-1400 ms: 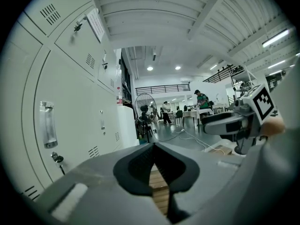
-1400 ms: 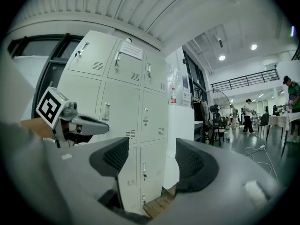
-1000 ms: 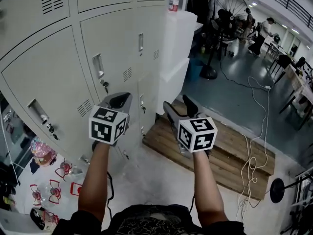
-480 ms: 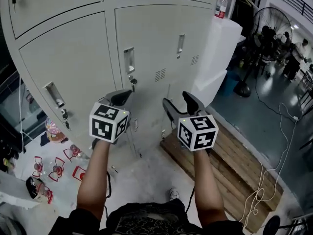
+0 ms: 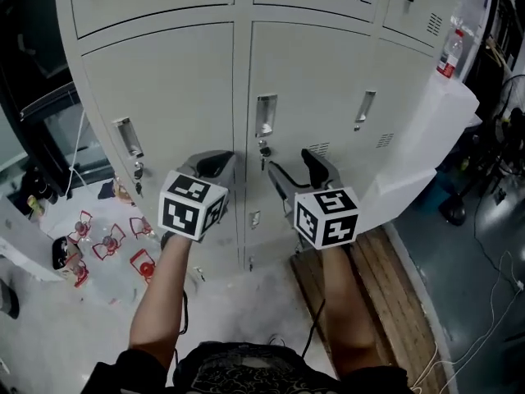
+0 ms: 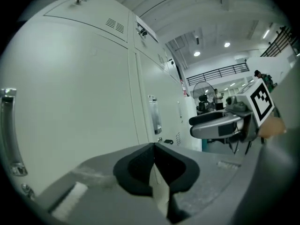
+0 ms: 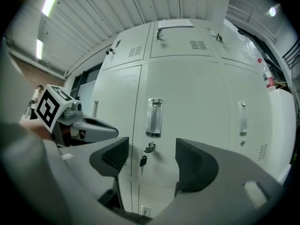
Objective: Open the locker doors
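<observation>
- Step in hand: the approach. Every door in sight is shut, so I judge that none has been opened yet.
- The lockers (image 5: 164, 80) fill the upper half of the head view. The middle door (image 5: 320, 80) is at top centre. Its handle (image 5: 265, 116) sits on the door's left edge, with a key (image 5: 263, 148) in the lock just under it.
- The right gripper (image 5: 295, 171) is right of centre in the head view, below the handle and clear of the door. Its jaws stand wide apart and hold nothing.
- In the right gripper view the handle (image 7: 154, 117) is at frame centre, above the gap between the jaws. The key (image 7: 147, 149) shows inside that gap but lies farther off, and neither pad touches it.
- The left gripper (image 5: 215, 164) is left of centre in the head view, also short of the door. Its pads (image 6: 136, 168) are pressed together on nothing. In its own view the door face fills the left of the frame.
- Next move, as I judge it: the right gripper goes forward and up until the handle or the key sits between its jaws. It then closes and pulls the door outward.
- I cannot tell whether the lock must be turned first.
- Likely risk: the handle looks flat against the door and offers little to grip, so the jaws may slip off.
</observation>
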Available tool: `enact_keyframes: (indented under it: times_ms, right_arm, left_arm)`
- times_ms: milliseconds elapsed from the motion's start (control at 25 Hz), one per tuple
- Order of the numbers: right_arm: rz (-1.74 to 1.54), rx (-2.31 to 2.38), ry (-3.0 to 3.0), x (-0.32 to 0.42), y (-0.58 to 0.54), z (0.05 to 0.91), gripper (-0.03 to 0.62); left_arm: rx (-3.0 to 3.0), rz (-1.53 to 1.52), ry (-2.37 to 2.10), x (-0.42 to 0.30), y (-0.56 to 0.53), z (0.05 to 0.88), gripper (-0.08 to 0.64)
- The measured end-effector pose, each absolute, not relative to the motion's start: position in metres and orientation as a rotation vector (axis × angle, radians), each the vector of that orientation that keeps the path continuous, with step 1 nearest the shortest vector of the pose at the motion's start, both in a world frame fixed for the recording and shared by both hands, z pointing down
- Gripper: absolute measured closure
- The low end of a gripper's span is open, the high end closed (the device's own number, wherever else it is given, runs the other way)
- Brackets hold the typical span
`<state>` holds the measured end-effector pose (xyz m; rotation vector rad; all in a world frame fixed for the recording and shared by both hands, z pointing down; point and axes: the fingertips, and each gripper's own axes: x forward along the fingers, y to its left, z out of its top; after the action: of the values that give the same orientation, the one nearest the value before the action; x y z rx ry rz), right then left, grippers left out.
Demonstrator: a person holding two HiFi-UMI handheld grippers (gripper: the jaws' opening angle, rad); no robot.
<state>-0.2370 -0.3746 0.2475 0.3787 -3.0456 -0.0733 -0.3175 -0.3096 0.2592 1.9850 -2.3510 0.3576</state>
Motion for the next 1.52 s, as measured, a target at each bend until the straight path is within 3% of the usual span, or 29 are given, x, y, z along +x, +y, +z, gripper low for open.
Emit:
enact_keyframes:
  times_ms: [800,1520]
  right_arm:
    - [-0.083,-0.115,-3.126,-0.333,-0.351,0.214,0.293]
    - [-0.027,-0.162,-3.132,-0.318,-0.34,0.21,0.293]
  left_arm:
    - [1.509,0.334,-2.64,-0.363,-0.235,0.263,0.558]
    - [1.447,0.361,-2.636,-0.334,-0.21,0.268,0.558]
